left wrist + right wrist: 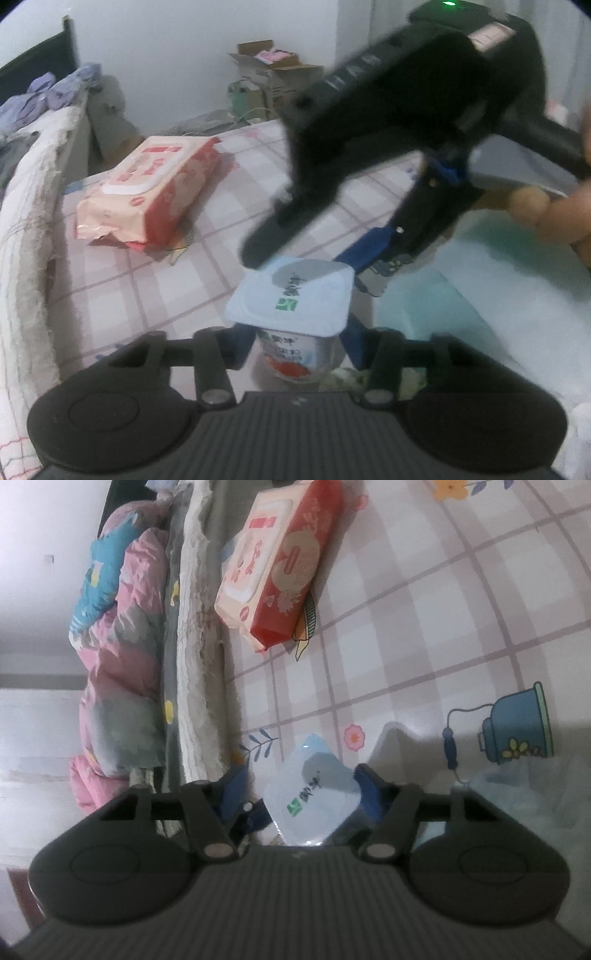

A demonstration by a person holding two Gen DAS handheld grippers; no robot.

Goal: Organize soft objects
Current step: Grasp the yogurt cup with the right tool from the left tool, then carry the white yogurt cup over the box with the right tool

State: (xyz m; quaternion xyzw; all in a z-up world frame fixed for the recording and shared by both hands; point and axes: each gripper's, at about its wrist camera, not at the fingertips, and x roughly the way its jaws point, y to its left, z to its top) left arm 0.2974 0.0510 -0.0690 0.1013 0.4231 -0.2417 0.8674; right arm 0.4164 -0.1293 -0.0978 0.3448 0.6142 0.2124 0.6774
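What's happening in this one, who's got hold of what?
A person holds a gripper in each hand over a bed with a checked sheet. Both grippers meet at one yogurt cup: the left gripper has its fingers either side of the cup body, and the right gripper brackets the cup's lid. A pack of wet wipes lies untouched farther back.

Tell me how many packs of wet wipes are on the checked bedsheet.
1. The pink and red soft plastic wet-wipes pack lies flat on the checked bedsheet, near its rumpled white edge. Others may be hidden outside view.
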